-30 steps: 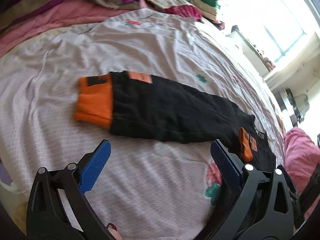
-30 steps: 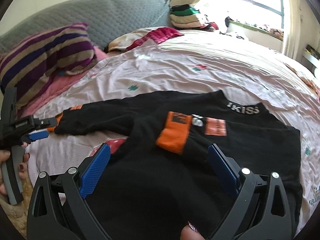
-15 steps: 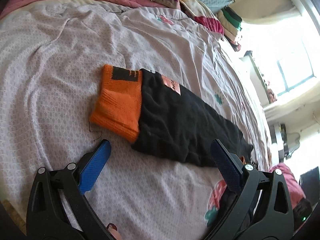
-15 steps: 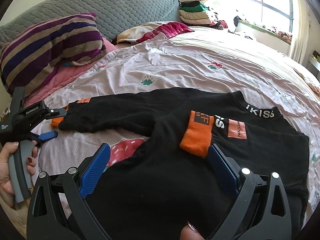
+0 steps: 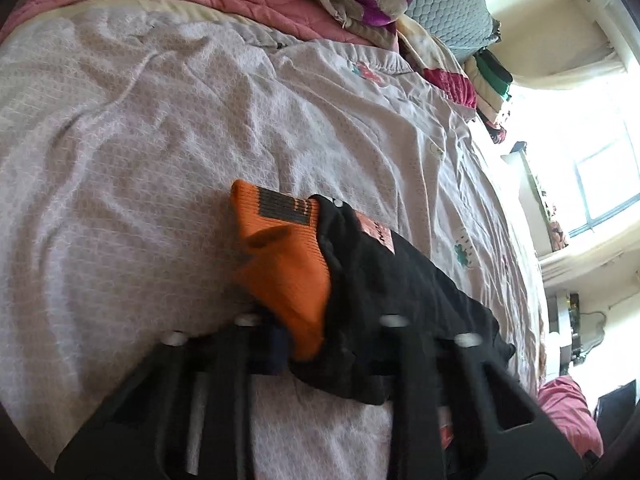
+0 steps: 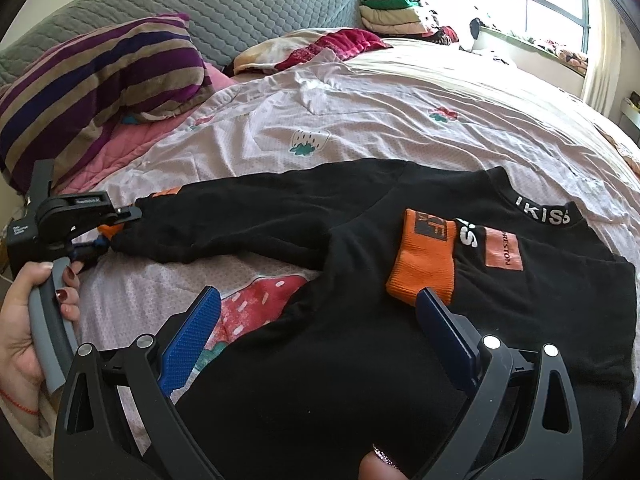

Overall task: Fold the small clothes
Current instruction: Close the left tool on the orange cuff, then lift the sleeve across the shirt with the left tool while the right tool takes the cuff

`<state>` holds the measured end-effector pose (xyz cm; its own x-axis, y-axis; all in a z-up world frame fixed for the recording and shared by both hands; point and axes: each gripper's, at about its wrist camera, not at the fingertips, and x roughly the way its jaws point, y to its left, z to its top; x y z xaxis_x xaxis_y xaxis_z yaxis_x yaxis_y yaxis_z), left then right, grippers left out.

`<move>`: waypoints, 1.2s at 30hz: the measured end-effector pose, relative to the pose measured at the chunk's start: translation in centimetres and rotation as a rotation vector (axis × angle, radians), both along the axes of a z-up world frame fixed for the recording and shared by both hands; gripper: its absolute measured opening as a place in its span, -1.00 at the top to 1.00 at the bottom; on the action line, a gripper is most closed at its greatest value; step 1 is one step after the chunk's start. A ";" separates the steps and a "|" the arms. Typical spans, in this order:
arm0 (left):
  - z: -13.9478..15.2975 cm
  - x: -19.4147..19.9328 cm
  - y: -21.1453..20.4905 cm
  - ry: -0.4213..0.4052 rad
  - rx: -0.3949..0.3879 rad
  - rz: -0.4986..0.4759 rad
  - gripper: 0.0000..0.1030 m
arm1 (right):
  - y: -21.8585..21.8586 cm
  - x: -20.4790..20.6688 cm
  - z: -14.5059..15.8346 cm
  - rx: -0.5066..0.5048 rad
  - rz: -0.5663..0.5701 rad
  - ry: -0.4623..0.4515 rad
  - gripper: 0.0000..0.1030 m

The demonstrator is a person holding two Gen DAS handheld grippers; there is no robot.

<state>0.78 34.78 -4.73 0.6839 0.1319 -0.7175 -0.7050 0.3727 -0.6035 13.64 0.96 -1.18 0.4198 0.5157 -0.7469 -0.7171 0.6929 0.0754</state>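
Observation:
A black sweater (image 6: 360,360) with orange cuffs lies flat on the lilac bedsheet (image 6: 360,92). One sleeve is folded over its chest, orange cuff (image 6: 424,260) beside the collar. The other sleeve (image 6: 240,220) stretches out to the left. My left gripper (image 5: 320,348) is closing on that sleeve's end. The orange cuff (image 5: 288,272) and black cloth bunch up between its jaws; the right wrist view shows the left gripper (image 6: 116,228) pinching there. My right gripper (image 6: 318,300) stands open just above the sweater's body, nothing between its fingers.
A striped pillow (image 6: 100,72) and a pink quilt (image 6: 132,140) lie at the head of the bed, against a grey quilted headboard (image 6: 240,8). Folded clothes (image 6: 392,8) are stacked at the far corner by the window. A hand (image 6: 24,320) holds the left gripper's handle.
The left gripper moved in onto the outstretched sleeve's end and went from wide open to closed on the orange cuff, which now bunches up. The right gripper dropped slightly toward the sweater, still open.

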 end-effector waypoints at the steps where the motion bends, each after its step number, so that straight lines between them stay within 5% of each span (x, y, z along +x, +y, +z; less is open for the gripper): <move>1: 0.1 0.0 0.0 -0.011 0.003 -0.003 0.82 | -0.2 0.1 0.1 0.000 -0.002 0.001 -0.88; 8: 4.8 0.0 -1.8 -0.136 0.168 -0.058 0.85 | -3.9 1.2 1.5 -0.009 -0.055 -0.027 -0.88; 16: 9.6 3.0 -5.1 -0.236 0.245 -0.176 0.87 | -10.3 3.0 3.6 -0.016 -0.140 -0.057 -0.88; 30: 14.0 12.0 -14.1 -0.327 0.263 -0.514 0.88 | -17.8 5.9 3.9 0.066 -0.296 -0.023 -0.88; 36: 12.9 15.4 -17.5 -0.272 0.239 -0.688 0.88 | -19.5 7.0 3.7 0.080 -0.346 -0.004 -0.88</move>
